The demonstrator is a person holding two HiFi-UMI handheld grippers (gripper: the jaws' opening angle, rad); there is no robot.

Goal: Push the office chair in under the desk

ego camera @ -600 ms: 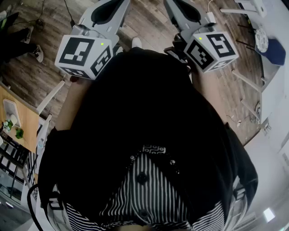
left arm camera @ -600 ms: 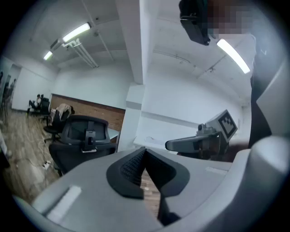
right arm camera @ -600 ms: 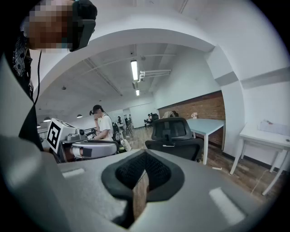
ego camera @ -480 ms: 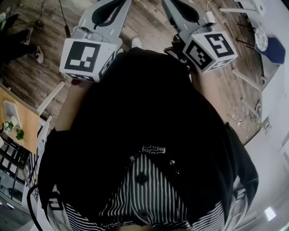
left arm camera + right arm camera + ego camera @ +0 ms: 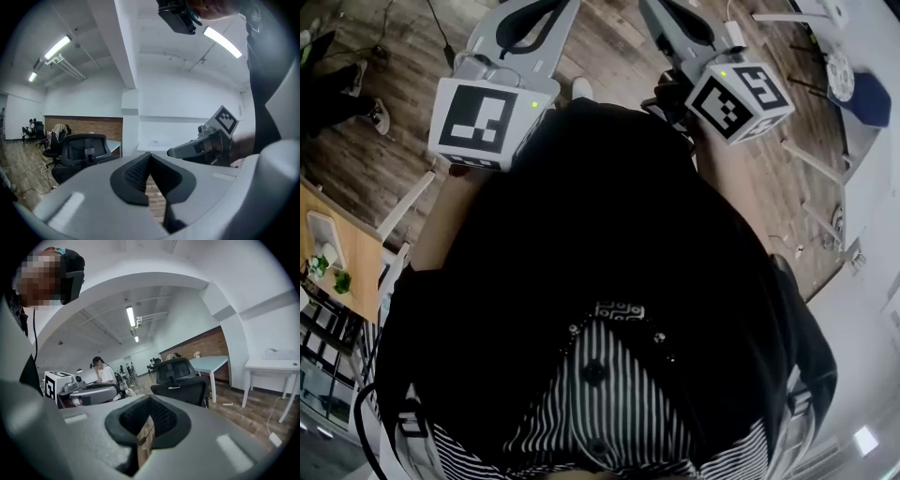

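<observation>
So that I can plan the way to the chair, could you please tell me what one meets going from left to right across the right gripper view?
Left hand-held gripper → black office chair → light-blue desk → white table.

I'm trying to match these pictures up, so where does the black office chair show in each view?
Head view: not in it.
Left gripper view: the black office chair sits left of centre, in the background.
Right gripper view: the same chair sits just right of centre, beyond the jaws.
Shared landmark: the brick wall runs behind the chair in the left gripper view and likewise in the right gripper view.
</observation>
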